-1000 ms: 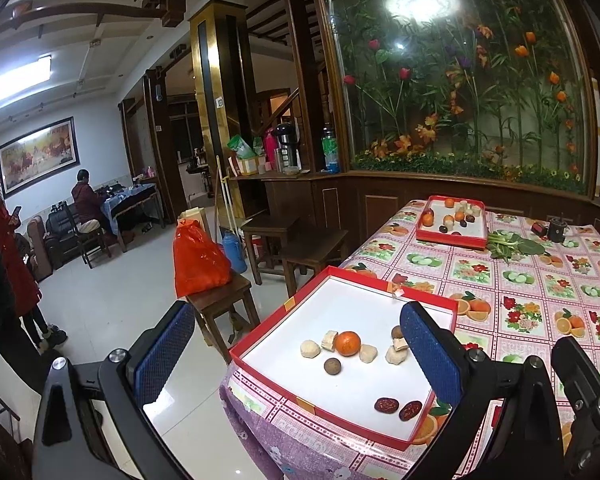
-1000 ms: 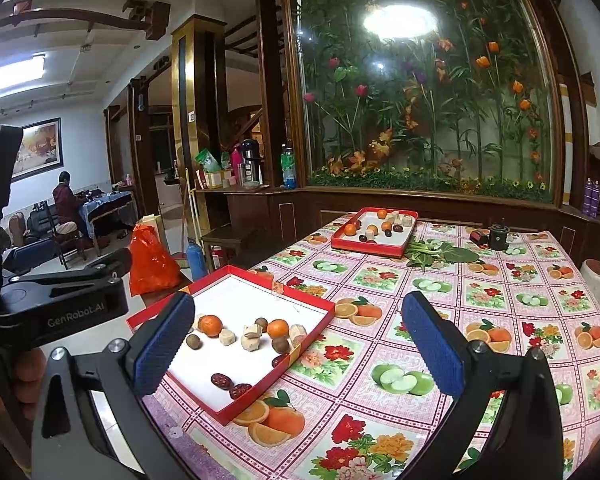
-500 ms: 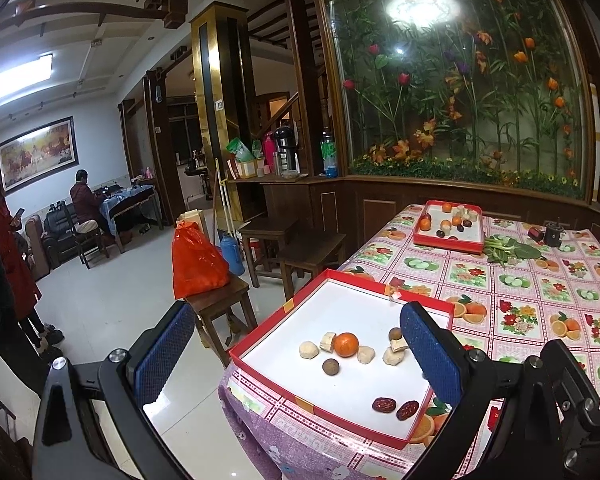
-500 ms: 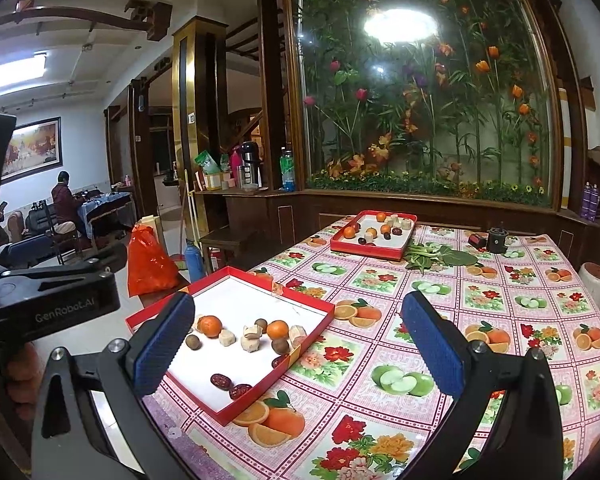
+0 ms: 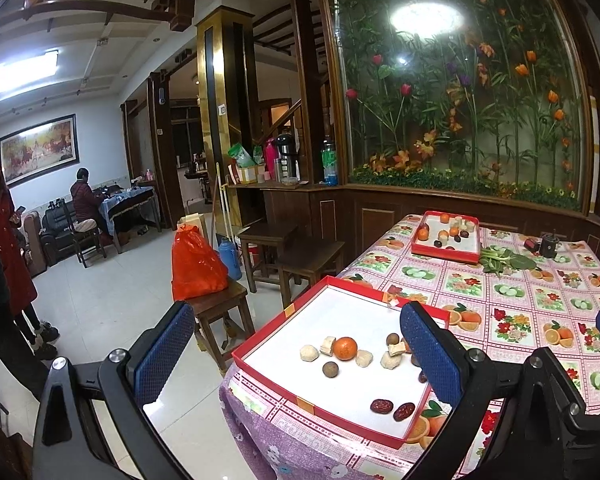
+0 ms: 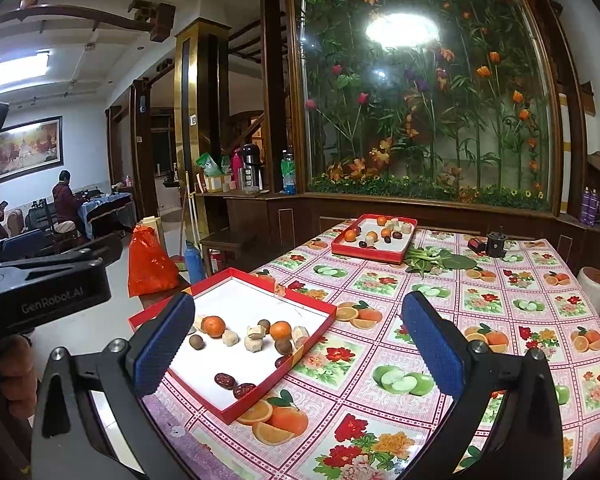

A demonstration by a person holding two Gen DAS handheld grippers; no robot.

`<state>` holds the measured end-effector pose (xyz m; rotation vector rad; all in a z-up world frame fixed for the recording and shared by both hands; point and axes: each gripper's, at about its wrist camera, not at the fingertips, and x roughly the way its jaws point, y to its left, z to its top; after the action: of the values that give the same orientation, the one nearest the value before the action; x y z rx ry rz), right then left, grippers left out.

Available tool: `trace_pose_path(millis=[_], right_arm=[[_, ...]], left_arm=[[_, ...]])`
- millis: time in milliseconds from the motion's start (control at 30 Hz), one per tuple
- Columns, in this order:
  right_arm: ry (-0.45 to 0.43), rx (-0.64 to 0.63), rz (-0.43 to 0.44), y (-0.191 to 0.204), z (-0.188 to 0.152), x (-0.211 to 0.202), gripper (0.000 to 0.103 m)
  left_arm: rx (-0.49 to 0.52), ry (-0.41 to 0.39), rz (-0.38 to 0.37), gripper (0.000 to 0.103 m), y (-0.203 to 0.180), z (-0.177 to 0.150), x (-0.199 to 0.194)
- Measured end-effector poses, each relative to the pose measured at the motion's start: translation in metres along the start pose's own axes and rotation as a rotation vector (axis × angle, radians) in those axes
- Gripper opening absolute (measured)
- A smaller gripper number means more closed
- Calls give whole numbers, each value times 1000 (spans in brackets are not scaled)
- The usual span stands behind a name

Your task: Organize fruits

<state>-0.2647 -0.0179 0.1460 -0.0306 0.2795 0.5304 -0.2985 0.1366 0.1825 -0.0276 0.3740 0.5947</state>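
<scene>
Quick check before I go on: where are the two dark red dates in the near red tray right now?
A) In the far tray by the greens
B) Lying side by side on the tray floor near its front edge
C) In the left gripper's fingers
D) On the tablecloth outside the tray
B: the two dark red dates lie side by side on the white floor of the near red tray, close to its front edge, and both grippers are open and empty.

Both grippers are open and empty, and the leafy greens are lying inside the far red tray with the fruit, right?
Not quite. The leafy greens lie on the tablecloth beside the far red tray, not inside it; the right wrist view shows this clearly. The rest holds: the left gripper and right gripper both have their jaws spread with nothing between them.
</scene>
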Motion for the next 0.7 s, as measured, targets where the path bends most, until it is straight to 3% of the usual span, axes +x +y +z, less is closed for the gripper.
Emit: trace_pose_path(millis=[433, 700], right_arm=[[-22, -4, -21, 9, 4, -12, 103], [-24, 4, 11, 13, 14, -3, 103]], left_arm=[[14, -12, -31, 103, 3, 4, -10], [-3, -15, -23, 103, 7, 11, -9]])
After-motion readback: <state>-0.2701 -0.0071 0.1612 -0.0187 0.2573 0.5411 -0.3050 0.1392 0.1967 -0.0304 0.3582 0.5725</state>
